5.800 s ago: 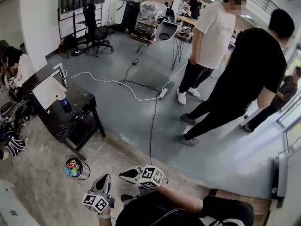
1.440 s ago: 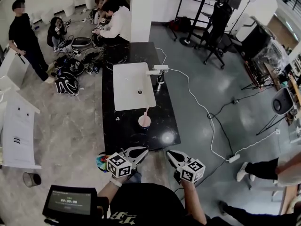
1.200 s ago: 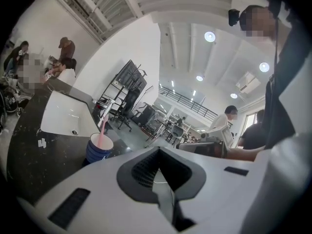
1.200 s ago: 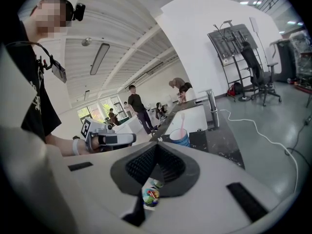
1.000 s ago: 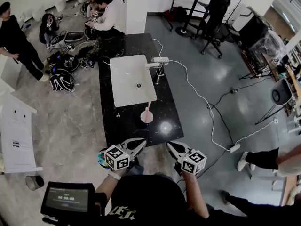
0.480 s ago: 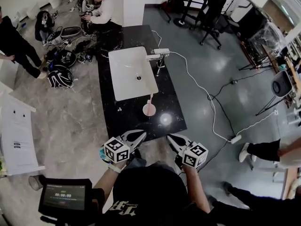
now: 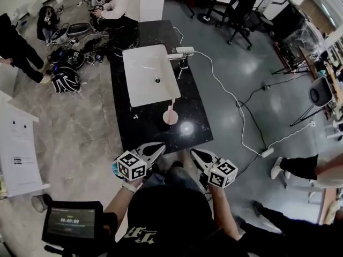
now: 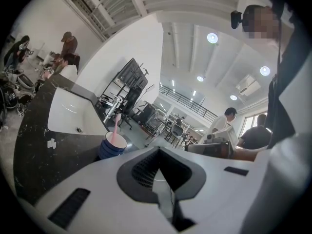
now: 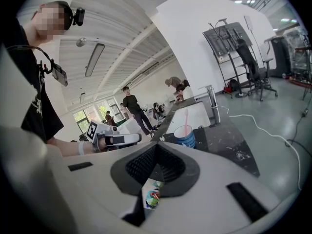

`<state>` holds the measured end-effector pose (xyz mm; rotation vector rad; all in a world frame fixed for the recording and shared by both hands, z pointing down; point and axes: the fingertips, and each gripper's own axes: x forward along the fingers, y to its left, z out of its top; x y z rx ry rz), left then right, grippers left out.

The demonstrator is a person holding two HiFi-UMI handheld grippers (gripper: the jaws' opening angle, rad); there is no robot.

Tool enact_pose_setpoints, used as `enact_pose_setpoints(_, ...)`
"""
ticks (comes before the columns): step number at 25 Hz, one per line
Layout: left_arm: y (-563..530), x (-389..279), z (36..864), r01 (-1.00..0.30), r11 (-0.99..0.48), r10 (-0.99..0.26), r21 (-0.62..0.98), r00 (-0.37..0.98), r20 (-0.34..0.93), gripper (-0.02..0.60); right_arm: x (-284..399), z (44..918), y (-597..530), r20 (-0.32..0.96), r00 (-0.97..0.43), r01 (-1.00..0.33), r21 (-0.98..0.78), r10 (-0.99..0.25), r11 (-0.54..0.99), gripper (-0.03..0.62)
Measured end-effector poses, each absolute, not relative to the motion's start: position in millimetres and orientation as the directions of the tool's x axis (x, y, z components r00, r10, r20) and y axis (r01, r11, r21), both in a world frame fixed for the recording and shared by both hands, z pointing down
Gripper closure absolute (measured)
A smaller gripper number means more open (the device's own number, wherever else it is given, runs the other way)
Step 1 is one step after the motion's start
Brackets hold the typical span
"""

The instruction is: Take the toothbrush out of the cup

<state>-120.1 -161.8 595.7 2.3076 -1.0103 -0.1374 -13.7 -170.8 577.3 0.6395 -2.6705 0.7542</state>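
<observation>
A blue cup (image 7: 170, 116) with a pink toothbrush (image 7: 172, 105) standing in it sits on the black counter (image 7: 195, 135), just in front of the white sink (image 7: 147, 74). My left gripper (image 7: 161, 146) and right gripper (image 7: 194, 151) hover side by side at the counter's near edge, short of the cup. In the left gripper view the cup (image 8: 112, 146) is ahead and to the left of the shut left gripper (image 8: 163, 184). In the right gripper view the cup (image 9: 185, 136) and toothbrush (image 9: 185, 119) lie beyond the right gripper (image 9: 148, 189), whose jaws stand together. Neither holds anything.
A faucet (image 7: 179, 55) stands at the sink's right. A white cable (image 7: 236, 111) runs across the floor on the right. A bin of colourful items (image 7: 114, 169) is by my left gripper. Helmets and bags (image 7: 64, 79) and seated people are at the far left.
Since the oldest frame the view has swung round from the open floor to the black counter. Over the last second both grippers stay before its near edge, and nothing is taken hold of.
</observation>
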Motion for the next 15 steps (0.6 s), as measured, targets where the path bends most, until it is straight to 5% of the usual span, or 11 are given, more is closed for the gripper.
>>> enact_pose_setpoints(15, -175.6, -133.9, 596.9, -0.661, -0.493, -0.72, 0.567, 0.675, 0.16, 0.577, -23.1, 579.4, -185.3, 0.375, -0.875, -0.458, -0.439, -0.306, 0.773, 0.606)
